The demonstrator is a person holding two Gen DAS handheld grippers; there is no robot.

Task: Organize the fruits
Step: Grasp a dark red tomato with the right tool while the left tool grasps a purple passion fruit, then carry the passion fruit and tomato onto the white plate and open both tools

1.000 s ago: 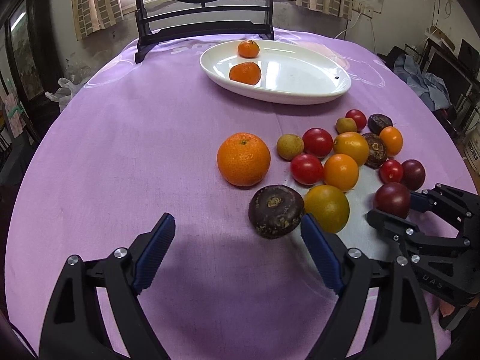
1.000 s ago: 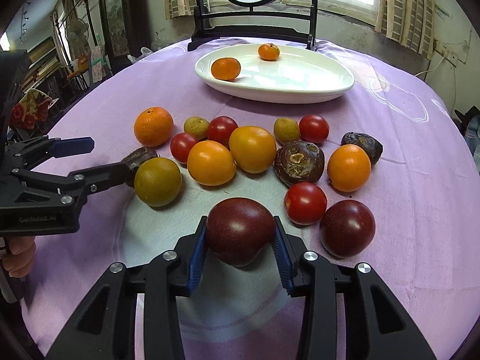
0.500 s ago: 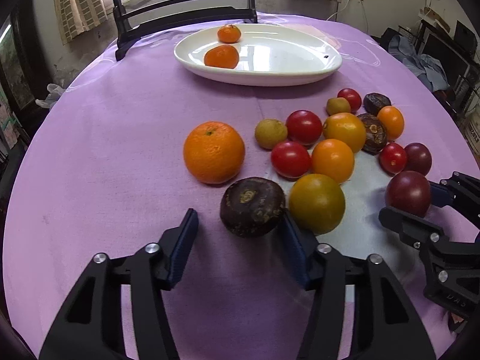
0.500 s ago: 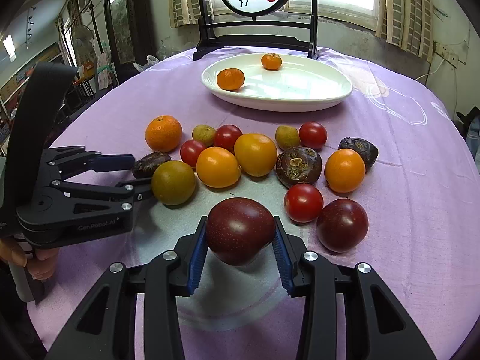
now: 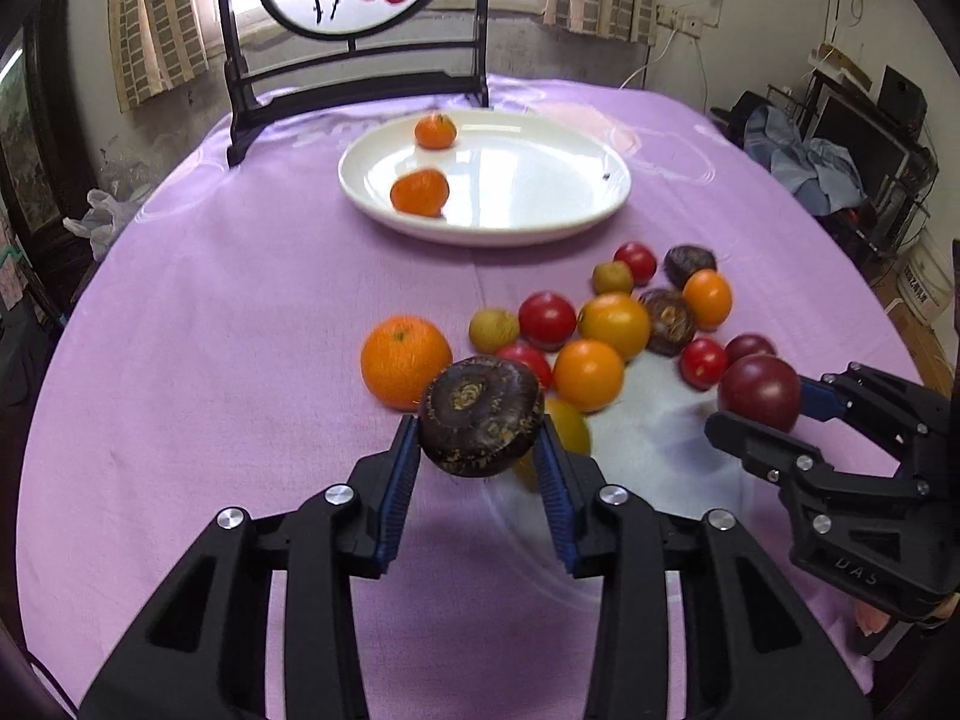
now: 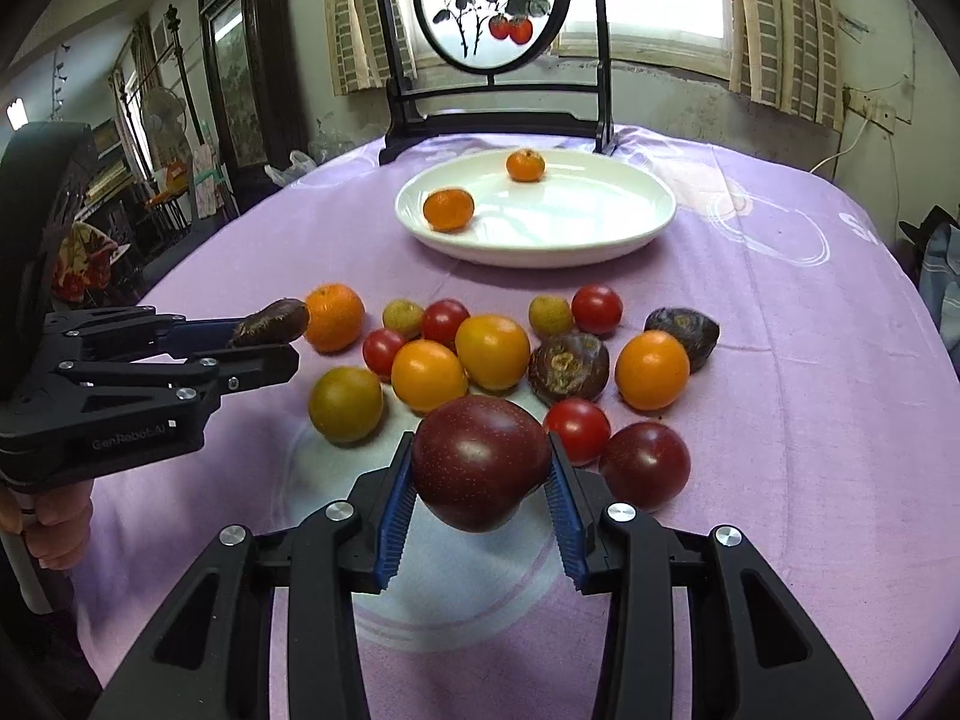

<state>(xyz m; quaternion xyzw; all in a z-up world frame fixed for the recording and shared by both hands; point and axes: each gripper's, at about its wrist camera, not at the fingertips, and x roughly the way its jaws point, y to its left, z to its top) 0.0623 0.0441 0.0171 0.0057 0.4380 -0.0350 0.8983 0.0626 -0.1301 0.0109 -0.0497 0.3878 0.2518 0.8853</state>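
My left gripper [image 5: 477, 423] has its jaws closing; the blue pads press on a dark wrinkled fruit [image 5: 480, 408], which hangs just above the purple cloth. From the right wrist view the same gripper [image 6: 282, 336] comes in from the left. My right gripper [image 6: 480, 462] is shut on a smooth dark red fruit [image 6: 480, 450], also lifted. Below lies a loose heap of red, orange, yellow-green and dark fruits [image 6: 492, 351], with a big orange [image 5: 405, 360] at its left. Farther back a white plate [image 5: 540, 228] holds two mandarins [image 5: 420, 192].
A round painted screen on a black stand [image 5: 354, 30] stands behind the plate at the table's far edge. A hand [image 6: 54, 516] holds the left gripper's handle. The purple cloth [image 5: 210, 330] left of the heap is bare.
The left jaws closed onto the dark wrinkled fruit and lifted it off the cloth. The right gripper, still holding the dark red fruit, rose slightly.
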